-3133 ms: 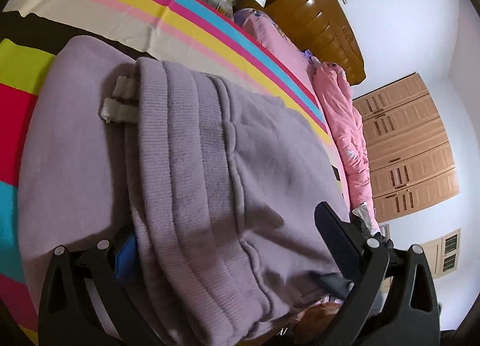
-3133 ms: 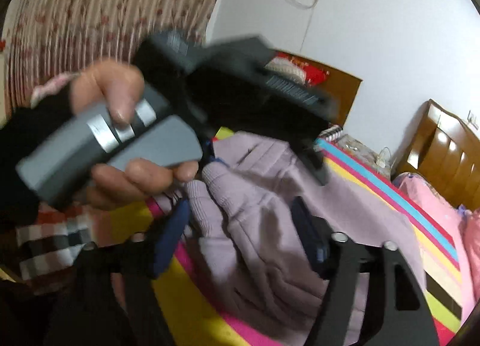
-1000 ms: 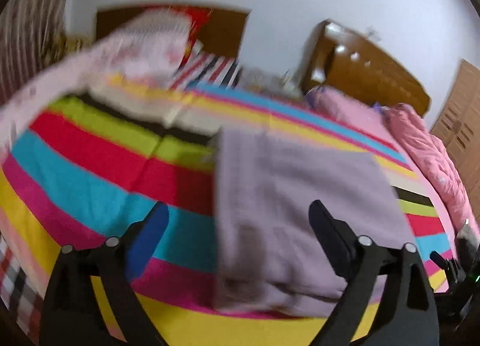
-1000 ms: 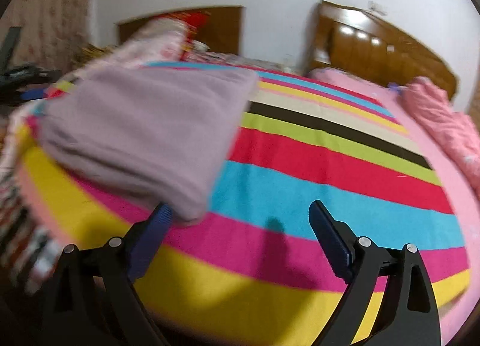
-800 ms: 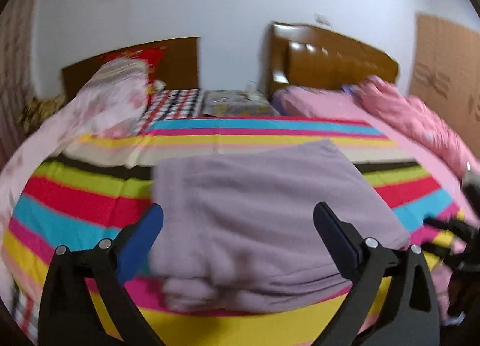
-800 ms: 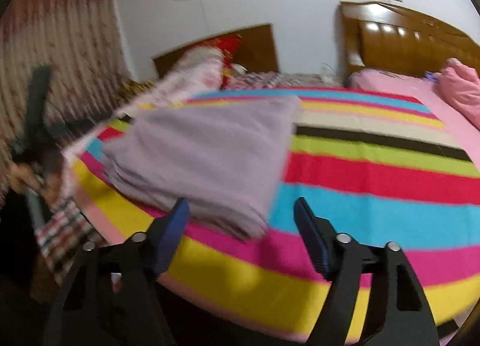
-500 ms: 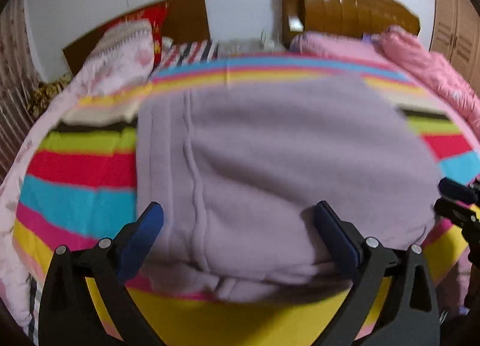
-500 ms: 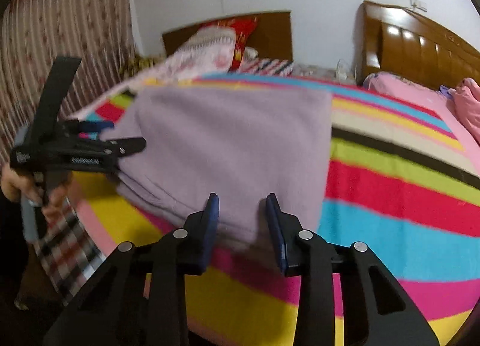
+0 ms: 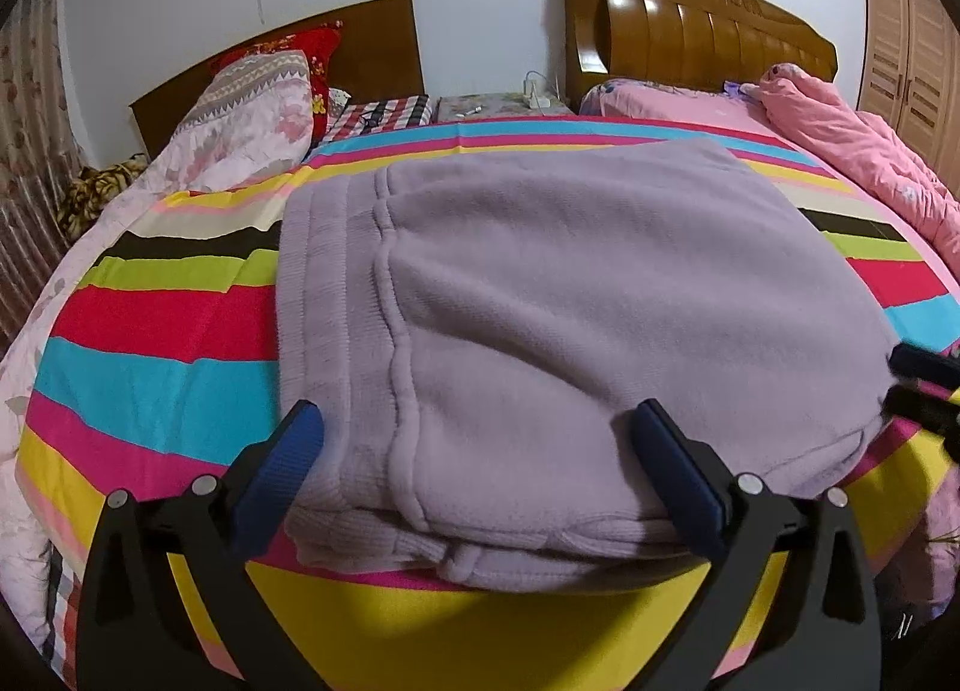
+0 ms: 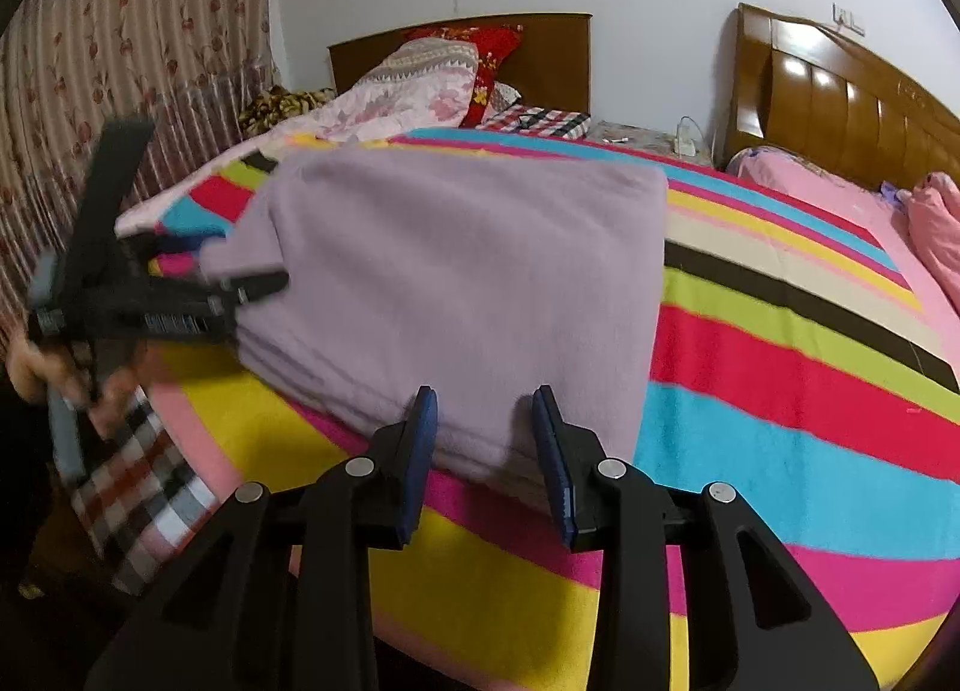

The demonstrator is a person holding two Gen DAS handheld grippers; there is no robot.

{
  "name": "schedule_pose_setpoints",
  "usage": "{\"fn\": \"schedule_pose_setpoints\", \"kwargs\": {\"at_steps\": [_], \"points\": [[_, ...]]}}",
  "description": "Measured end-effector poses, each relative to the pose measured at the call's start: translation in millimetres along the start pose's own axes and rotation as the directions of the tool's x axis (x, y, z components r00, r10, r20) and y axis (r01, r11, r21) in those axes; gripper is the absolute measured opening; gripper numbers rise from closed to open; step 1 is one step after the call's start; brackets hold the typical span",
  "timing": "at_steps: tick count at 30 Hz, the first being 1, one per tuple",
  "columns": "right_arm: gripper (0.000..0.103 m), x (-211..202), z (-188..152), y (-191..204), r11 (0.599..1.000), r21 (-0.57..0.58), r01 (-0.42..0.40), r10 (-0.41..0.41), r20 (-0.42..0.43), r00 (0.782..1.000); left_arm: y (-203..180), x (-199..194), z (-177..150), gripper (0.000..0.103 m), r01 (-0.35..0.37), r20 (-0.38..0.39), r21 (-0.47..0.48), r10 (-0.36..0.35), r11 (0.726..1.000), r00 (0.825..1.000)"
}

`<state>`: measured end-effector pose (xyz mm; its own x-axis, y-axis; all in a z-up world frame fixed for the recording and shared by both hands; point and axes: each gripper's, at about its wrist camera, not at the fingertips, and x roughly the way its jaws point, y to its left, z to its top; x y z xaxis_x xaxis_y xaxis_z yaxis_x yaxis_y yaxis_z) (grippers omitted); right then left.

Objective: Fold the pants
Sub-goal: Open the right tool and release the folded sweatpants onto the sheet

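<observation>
The left tool (image 9: 474, 445) stands wide open, its blue pads either side of the near edge of the pants (image 9: 576, 319) at the waistband end, gripping nothing. The right tool (image 10: 485, 439) has narrowed over the last second from a wide gap to a small one and now straddles the stacked near edge at the other end; whether its pads actually pinch the cloth cannot be told.

Three seconds ago the lilac pants were bunched between both tools and lifted; now they lie as a flat, thick, squared bundle, with the ribbed waistband running along the left side. A second ago both tools hung back from the bundle; since then both have come in to its near edge. That suggests the folding is essentially done, and what remains is at most to tidy or shift the bundle.

The pants lie on the striped bed (image 9: 156, 319), close to its near edge, on a cover banded in yellow, magenta, cyan, red and green. Beyond the pants are a floral quilt (image 9: 240, 115) and a dark headboard (image 9: 372, 43); to their right, a second bed with pink bedding (image 9: 852, 151) and a lighter carved headboard (image 9: 690, 31). A wardrobe (image 9: 912, 43) stands further right, and a flowered curtain (image 10: 120, 31) hangs to the left of the pants.
</observation>
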<state>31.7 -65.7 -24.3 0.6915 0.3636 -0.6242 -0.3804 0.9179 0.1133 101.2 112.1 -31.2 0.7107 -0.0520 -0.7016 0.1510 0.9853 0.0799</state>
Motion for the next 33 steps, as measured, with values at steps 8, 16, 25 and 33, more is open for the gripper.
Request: {"fn": "schedule_pose_setpoints", "kwargs": {"at_steps": [8,16,25,33], "points": [[0.035,40,41,32,0.999,-0.041,-0.02,0.018,-0.04,0.999,-3,-7,-12,0.102,-0.042,0.077,-0.022,0.044,0.999,0.996],[0.039,39,32,40,0.995,-0.081,-0.05,0.048,-0.027,0.998,11,-16,-20,0.102,-0.009,0.091,-0.051,0.014,0.999,0.996],[0.05,48,24,38,0.995,-0.096,-0.005,0.003,-0.025,1.0,26,-26,-4,0.102,-0.107,0.098,-0.108,0.117,0.988,0.988],[0.051,48,22,39,0.996,-0.094,-0.013,0.011,-0.019,1.0,47,-13,-16,0.102,-0.077,0.011,-0.205,0.081,0.976,0.997]]}}
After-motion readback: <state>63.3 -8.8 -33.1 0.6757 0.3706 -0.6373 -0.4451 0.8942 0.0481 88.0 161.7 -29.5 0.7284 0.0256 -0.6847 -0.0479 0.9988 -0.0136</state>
